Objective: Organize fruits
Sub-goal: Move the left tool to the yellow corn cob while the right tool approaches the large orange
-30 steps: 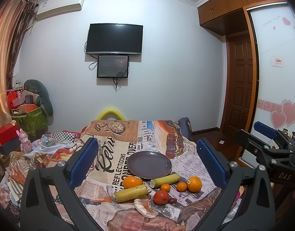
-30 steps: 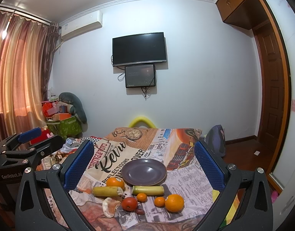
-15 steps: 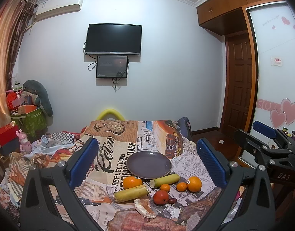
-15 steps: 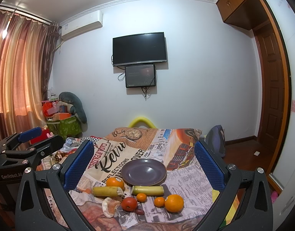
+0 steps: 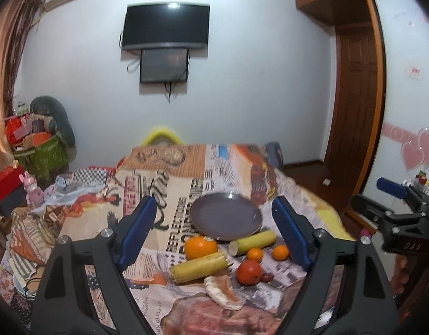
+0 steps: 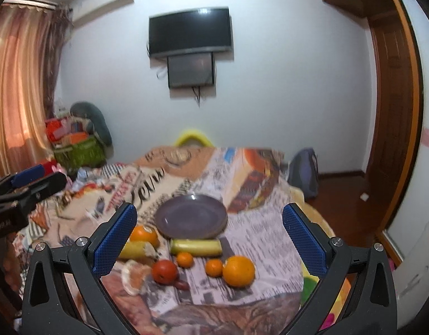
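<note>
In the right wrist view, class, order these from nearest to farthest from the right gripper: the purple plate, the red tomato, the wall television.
1. Red tomato: closest, low between the right gripper's fingers, toward the left.
2. Purple plate: mid-table, behind the fruit.
3. Wall television: farthest, high on the back wall.

The left gripper [image 5: 213,233] points forward and slightly down, its blue pads [image 5: 136,230] level with each other; the jaws are closing with nothing pressed between them. The right gripper [image 6: 210,241] is tilted down the same way, its jaws spread wide and gripping nothing. Each shows at the edge of the other's view, so the two sit side by side and apart. Both views are somewhat blurred, so the holding hands cannot be made out with certainty.
</note>
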Motion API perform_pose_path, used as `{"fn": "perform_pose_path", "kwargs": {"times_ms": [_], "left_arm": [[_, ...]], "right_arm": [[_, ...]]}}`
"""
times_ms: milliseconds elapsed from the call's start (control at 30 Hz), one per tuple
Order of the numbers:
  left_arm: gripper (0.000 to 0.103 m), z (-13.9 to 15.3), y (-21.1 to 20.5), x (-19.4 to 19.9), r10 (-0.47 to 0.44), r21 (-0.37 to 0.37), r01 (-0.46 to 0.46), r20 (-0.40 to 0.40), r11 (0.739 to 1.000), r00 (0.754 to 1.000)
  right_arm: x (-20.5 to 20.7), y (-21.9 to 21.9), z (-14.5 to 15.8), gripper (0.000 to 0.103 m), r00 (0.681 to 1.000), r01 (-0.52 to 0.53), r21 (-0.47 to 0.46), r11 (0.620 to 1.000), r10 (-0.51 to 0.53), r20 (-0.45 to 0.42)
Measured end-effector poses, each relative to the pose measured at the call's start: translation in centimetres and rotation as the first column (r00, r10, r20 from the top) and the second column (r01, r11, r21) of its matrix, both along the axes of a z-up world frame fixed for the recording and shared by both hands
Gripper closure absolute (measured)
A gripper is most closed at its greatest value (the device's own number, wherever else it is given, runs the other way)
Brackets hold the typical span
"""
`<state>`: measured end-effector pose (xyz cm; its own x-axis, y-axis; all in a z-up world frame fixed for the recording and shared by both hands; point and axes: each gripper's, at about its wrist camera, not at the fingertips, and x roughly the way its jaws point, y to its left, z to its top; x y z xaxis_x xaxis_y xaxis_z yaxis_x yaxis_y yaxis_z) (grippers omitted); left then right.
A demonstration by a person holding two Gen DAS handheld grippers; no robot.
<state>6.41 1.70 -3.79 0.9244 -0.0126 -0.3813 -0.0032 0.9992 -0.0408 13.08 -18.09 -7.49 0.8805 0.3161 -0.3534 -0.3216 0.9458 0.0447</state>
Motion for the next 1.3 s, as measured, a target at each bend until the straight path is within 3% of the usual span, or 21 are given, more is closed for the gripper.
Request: {"fn": "perform_pose_path", "kwargs": {"times_ms": [167,233,400,600,867,1100,1300], "left_arm": [[0.019,-3.1,0.9,3.3,-0.012,0.024,0.015,-0.109,1.000,0.994],[0.019,-4.9,1.2,4.5,-0.015,0.035,0.021,-0.158,0.999,0.987],[0.019,-9.2,2.0,6.9,-0.015,0.044,0.029,-0.286,0.999,0.958],[0.019,-12.7,2.1,9.0,-0.031,0.027,0.045,-0.391,0.999,0.920],[0.017,-16.4,0.8,11.0,-0.038,0.085,0.090,-0.485,0.992,0.874],[0.011,-18.0,-0.3,12.1,-0.003,0.177,0.101,-0.482,0.979,0.876],[0.014,-18.7,0.2,13.2,0.019,0.170,0.072,-0.483,0.983,0.876]], "right_arm": [[2.5,-0.9,-2.0,0.004,0.997,0.015,-0.024,1.000,-0.017,-0.080],[3.7,-1.3,-3.0,0.013,0.992,0.017,-0.027,0.999,-0.020,-0.127],[6.0,-1.8,-5.3,0.019,0.974,0.010,-0.053,0.999,-0.022,-0.227],[7.9,-2.3,-8.3,0.020,0.951,0.007,-0.073,0.997,-0.030,-0.307],[9.7,-2.8,-11.9,0.020,0.912,0.002,-0.086,0.996,-0.037,-0.408],[11.1,-2.9,-14.3,0.020,0.877,-0.009,-0.073,0.997,-0.028,-0.481],[11.9,-2.2,-15.5,0.020,0.858,-0.031,-0.062,0.998,-0.005,-0.514]]}}
